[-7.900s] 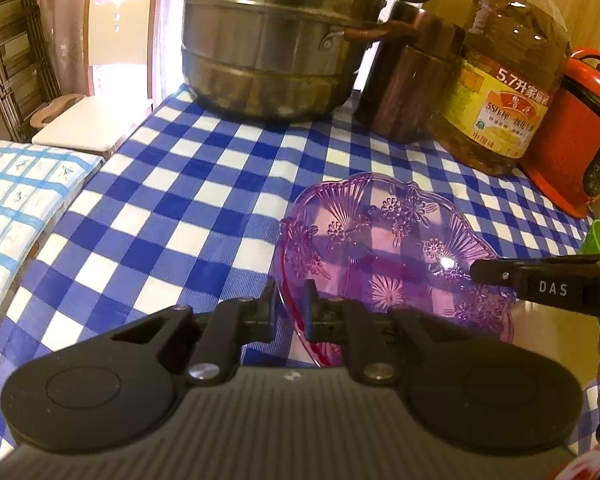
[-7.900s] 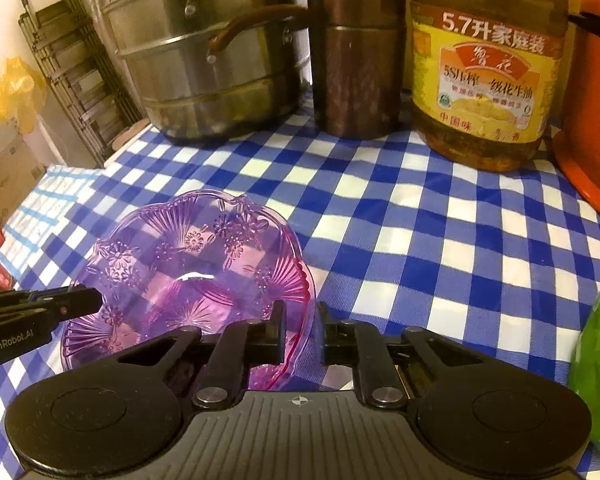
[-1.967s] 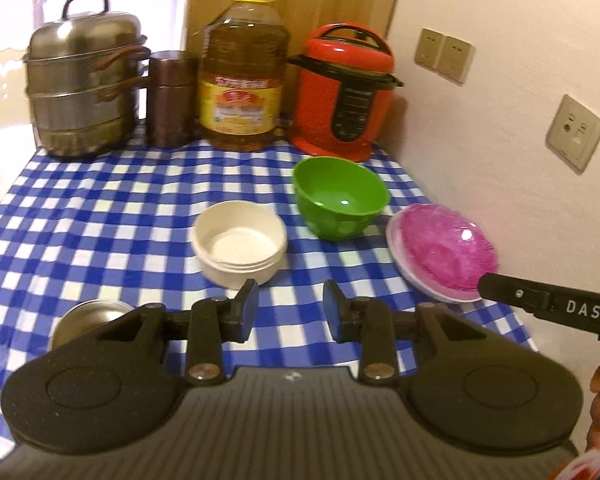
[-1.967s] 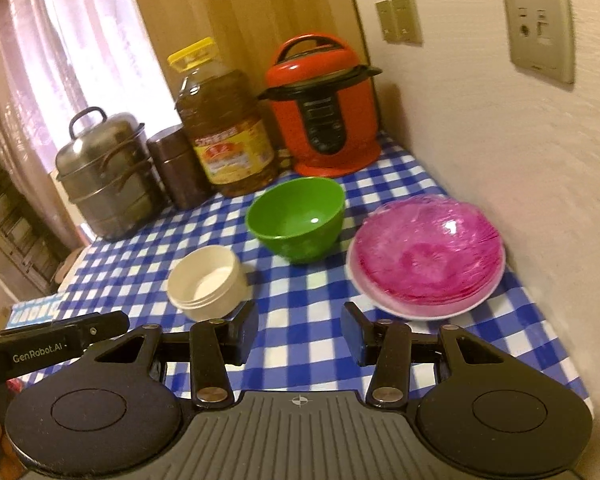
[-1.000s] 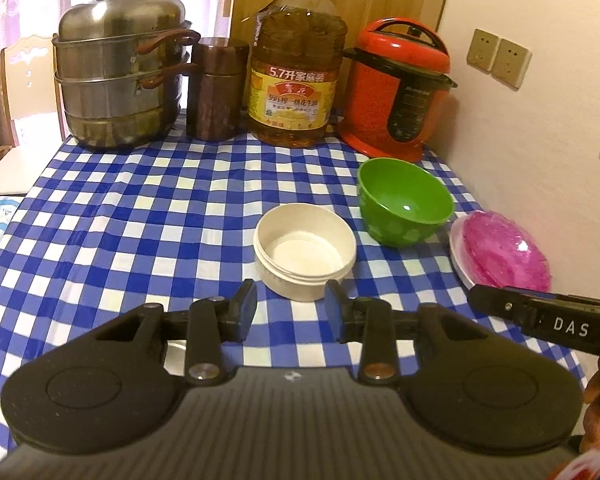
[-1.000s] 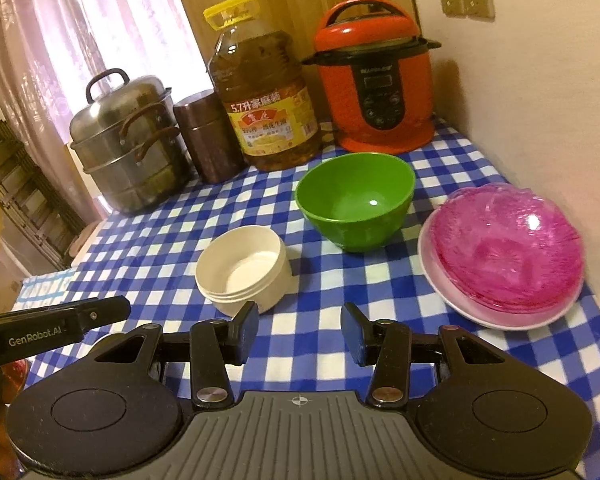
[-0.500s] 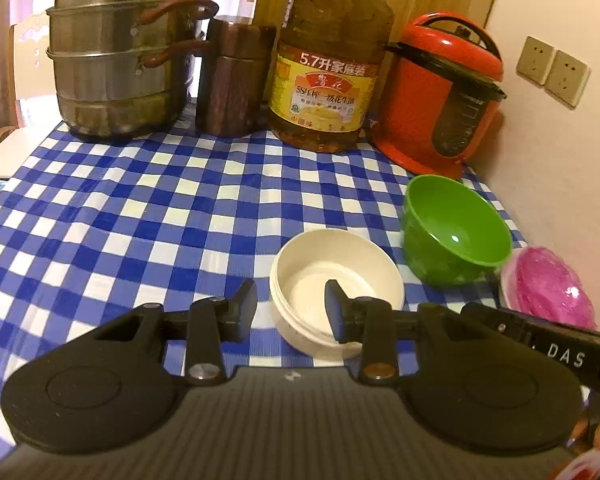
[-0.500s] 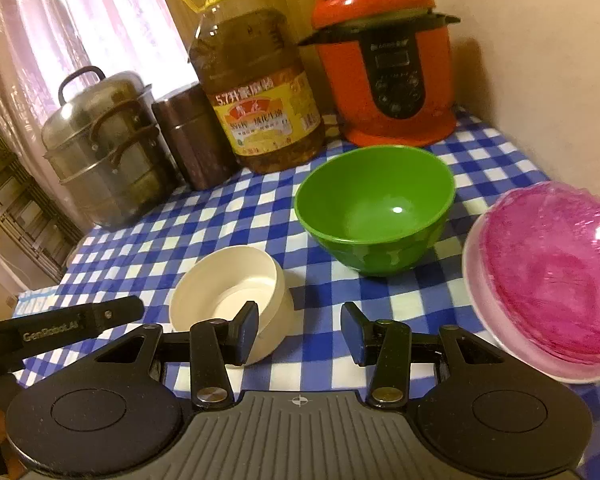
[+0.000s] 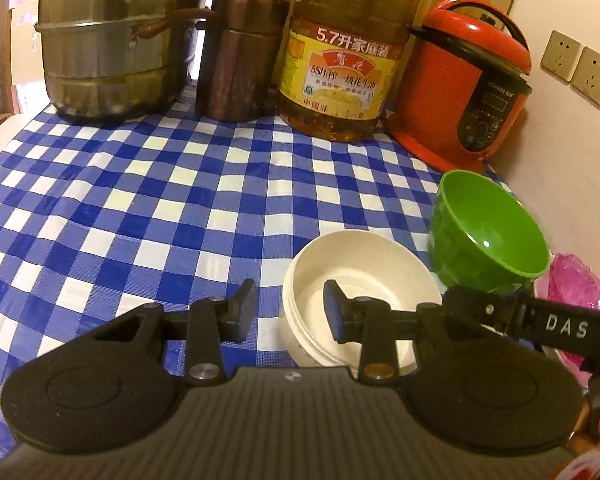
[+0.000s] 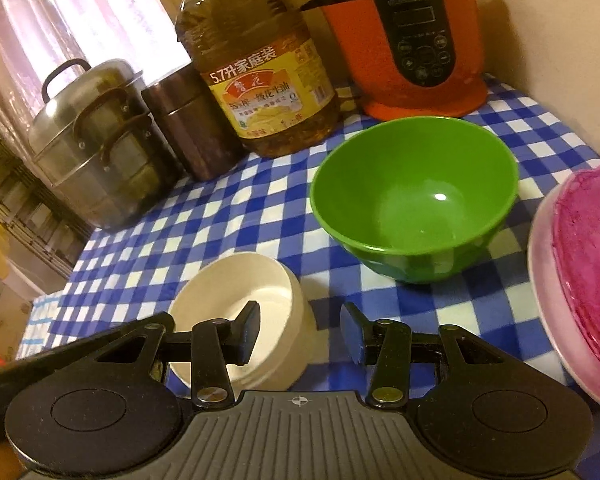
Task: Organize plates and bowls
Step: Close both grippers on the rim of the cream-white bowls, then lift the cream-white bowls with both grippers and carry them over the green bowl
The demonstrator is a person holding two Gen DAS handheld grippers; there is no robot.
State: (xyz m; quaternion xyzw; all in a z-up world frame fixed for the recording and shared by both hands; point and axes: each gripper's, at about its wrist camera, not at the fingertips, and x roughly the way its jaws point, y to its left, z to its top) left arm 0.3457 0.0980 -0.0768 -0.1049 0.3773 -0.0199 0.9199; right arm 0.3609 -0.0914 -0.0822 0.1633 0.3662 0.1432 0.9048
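Left wrist view: the left gripper (image 9: 290,308) hangs with its jaws partly apart and nothing between the pads; its right finger (image 9: 336,316) shows in front of the round cream plastic bowl (image 9: 364,276), whose left rim lies in line with the gap. That smooth, straight-walled bowl looks like two nested ones and holds nothing. Just to its right on the blue-and-white checked tablecloth (image 9: 140,208) stands the deep glossy green plastic bowl (image 9: 488,232), also bare inside. At the right edge, behind the other gripper's black arm, a ridged pink translucent dish (image 9: 576,284) peeks out. Along the back stand a tiered stainless steel steamer pot (image 9: 108,40), a dark brown cylindrical canister (image 9: 240,56), a large clear jug of amber cooking oil (image 9: 344,52) and a red electric pressure cooker (image 9: 464,84).

Right wrist view: the right gripper (image 10: 300,334) is likewise half spread and grips nothing; its left finger (image 10: 246,336) overlaps the cream bowl (image 10: 240,296), its right finger the cloth. The green bowl (image 10: 416,196) sits beyond, apart from both. At right, pink dishes (image 10: 588,256) are stacked on a pale round plate (image 10: 548,300).
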